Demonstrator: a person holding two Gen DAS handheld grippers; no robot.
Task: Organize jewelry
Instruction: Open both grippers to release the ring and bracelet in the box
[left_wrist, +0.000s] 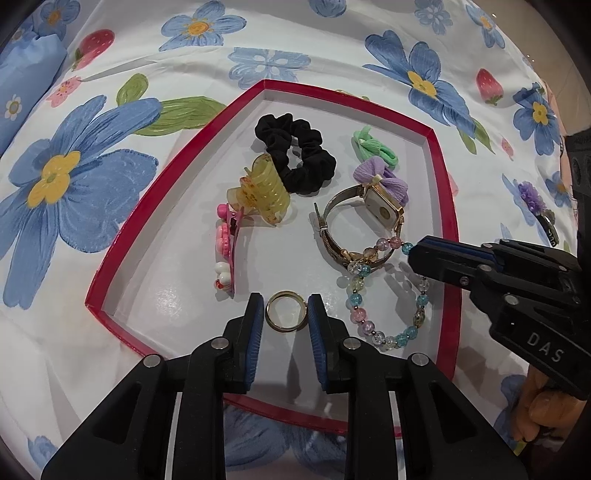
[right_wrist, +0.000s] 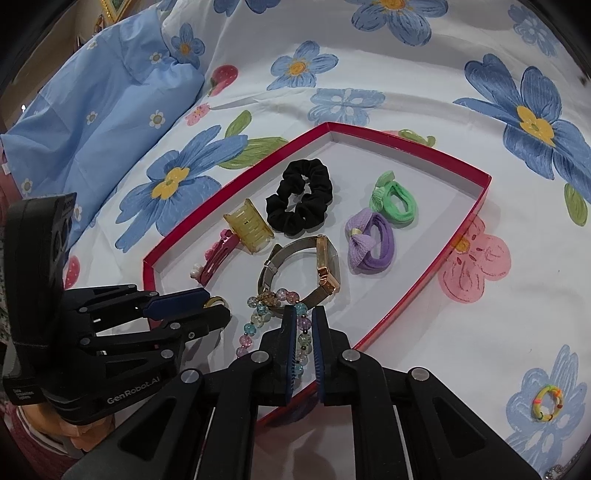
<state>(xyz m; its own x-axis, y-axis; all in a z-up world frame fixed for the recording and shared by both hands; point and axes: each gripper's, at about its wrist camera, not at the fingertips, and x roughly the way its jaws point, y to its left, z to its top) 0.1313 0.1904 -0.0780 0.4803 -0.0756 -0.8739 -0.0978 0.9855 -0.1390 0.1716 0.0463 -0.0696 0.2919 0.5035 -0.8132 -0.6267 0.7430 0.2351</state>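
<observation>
Two tongs work over a red-rimmed tray (left_wrist: 447, 206) on a bed's flower-print sheet (left_wrist: 92, 177): left tongs (left_wrist: 285, 314) stand slightly apart around a gold ring (left_wrist: 286, 312), right tongs (right_wrist: 303, 321) nearly closed over the beaded bracelet (right_wrist: 255, 321), grip unclear

Shallow red-rimmed white tray (left_wrist: 448, 206) on floral sheet. Inside: gold band ring (left_wrist: 286, 312) flat near front edge; pastel glass-bead bracelet (left_wrist: 388, 295) overlapping gold mesh-strap watch (left_wrist: 369, 218).
</observation>
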